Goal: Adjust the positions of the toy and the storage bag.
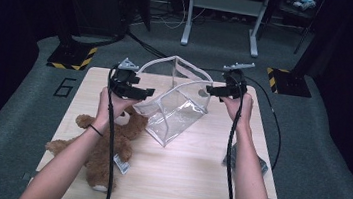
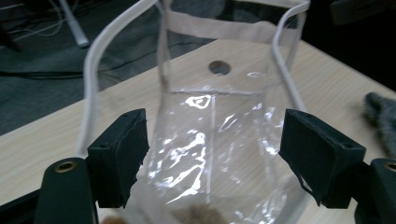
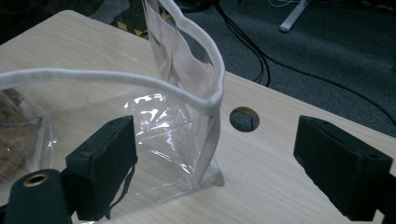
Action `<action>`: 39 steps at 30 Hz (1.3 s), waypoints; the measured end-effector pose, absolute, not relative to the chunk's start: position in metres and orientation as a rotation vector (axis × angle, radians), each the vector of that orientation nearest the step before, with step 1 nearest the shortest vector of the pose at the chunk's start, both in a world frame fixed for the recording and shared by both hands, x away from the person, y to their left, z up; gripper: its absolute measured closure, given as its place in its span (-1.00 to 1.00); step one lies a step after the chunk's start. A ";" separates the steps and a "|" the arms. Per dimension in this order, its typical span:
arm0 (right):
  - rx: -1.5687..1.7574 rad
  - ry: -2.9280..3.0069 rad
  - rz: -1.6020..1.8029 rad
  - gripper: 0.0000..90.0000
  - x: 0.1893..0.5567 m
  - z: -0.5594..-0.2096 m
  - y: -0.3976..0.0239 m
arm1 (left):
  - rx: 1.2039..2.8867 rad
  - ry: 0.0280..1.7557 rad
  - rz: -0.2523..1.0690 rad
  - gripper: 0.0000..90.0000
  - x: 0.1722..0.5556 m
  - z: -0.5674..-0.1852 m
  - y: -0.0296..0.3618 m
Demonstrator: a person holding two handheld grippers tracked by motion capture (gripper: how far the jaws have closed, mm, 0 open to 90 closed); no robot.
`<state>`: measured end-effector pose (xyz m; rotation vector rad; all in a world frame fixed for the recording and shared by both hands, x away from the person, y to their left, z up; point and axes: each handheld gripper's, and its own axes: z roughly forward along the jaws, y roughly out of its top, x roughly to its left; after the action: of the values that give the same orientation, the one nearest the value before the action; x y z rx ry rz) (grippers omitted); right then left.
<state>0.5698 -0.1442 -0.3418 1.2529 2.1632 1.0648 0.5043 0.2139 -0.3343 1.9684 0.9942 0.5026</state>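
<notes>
Standing between both sets of released fingers, the clear plastic white-trimmed bag [image 1: 176,102] gapes on the pale wooden desk [image 1: 187,166] (apparently ready for filling); left gripper [image 1: 141,93] and right gripper [image 1: 214,89] flank it, touching nothing.

From my right gripper [image 3: 215,172] camera I see both black jaws standing wide apart, nothing pressed between them. A clear plastic bag [image 3: 154,121] with white trim stands on the light wooden table [image 3: 280,186], just ahead of the left jaw, its near bottom corner resting on the wood between the jaws. The white rim [image 3: 140,84] runs across the frame and bends up at the corner. A round hole [image 3: 244,119] in the tabletop sits just right of the bag. Something brown and fuzzy [image 3: 11,135] shows through the plastic at far left. Black cables [image 3: 252,51] trail over the grey floor [image 3: 336,60] behind.
</notes>
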 end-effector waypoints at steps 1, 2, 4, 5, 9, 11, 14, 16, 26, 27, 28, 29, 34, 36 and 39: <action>1.255 2.168 1.062 -0.71 0.572 -0.341 -0.143 | 1.967 1.008 0.497 -0.48 0.505 -0.335 0.217; 1.251 2.162 1.064 -0.69 0.575 -0.340 -0.142 | 1.974 1.028 0.493 -0.49 0.505 -0.336 0.221; 1.248 2.150 1.044 -0.68 0.578 -0.338 -0.139 | 1.986 1.055 0.495 -0.48 0.506 -0.339 0.231; 1.266 2.158 1.041 -0.65 0.581 -0.337 -0.138 | 1.986 1.071 0.494 -0.46 0.506 -0.341 0.235; 1.261 2.125 1.036 -0.51 0.590 -0.333 -0.134 | 1.985 1.114 0.453 -0.40 0.508 -0.348 0.248; 1.283 2.134 1.029 -0.41 0.595 -0.332 -0.133 | 1.976 1.143 0.427 -0.34 0.511 -0.352 0.250; 1.297 2.111 1.017 -0.22 0.601 -0.334 -0.132 | 1.978 1.161 0.381 -0.19 0.515 -0.357 0.253; 1.295 2.091 1.000 -0.08 0.603 -0.334 -0.131 | 1.966 1.175 0.351 -0.07 0.517 -0.361 0.254; 1.366 2.117 1.059 0.80 0.610 -0.349 -0.127 | 1.986 1.171 0.272 0.71 0.529 -0.375 0.253; 1.365 2.122 1.052 0.87 0.609 -0.349 -0.126 | 1.989 1.173 0.275 0.75 0.530 -0.375 0.252; 1.360 2.119 1.040 0.89 0.608 -0.349 -0.124 | 1.997 1.168 0.280 0.79 0.532 -0.375 0.251; 1.355 2.121 1.033 0.91 0.607 -0.348 -0.123 | 2.007 1.165 0.289 0.82 0.534 -0.374 0.251; 1.344 2.112 0.981 0.93 0.598 -0.346 -0.126 | 2.016 1.164 0.319 0.88 0.544 -0.374 0.248; 1.360 2.103 0.982 0.93 0.594 -0.346 -0.131 | 2.013 1.173 0.331 0.88 0.548 -0.375 0.244; 1.377 2.098 0.988 0.93 0.587 -0.346 -0.139 | 2.024 1.176 0.334 0.88 0.557 -0.372 0.239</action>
<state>0.5870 -0.1385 -0.3462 1.3766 2.0978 0.9875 0.5574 0.2390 -0.3724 2.0241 1.1763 0.3344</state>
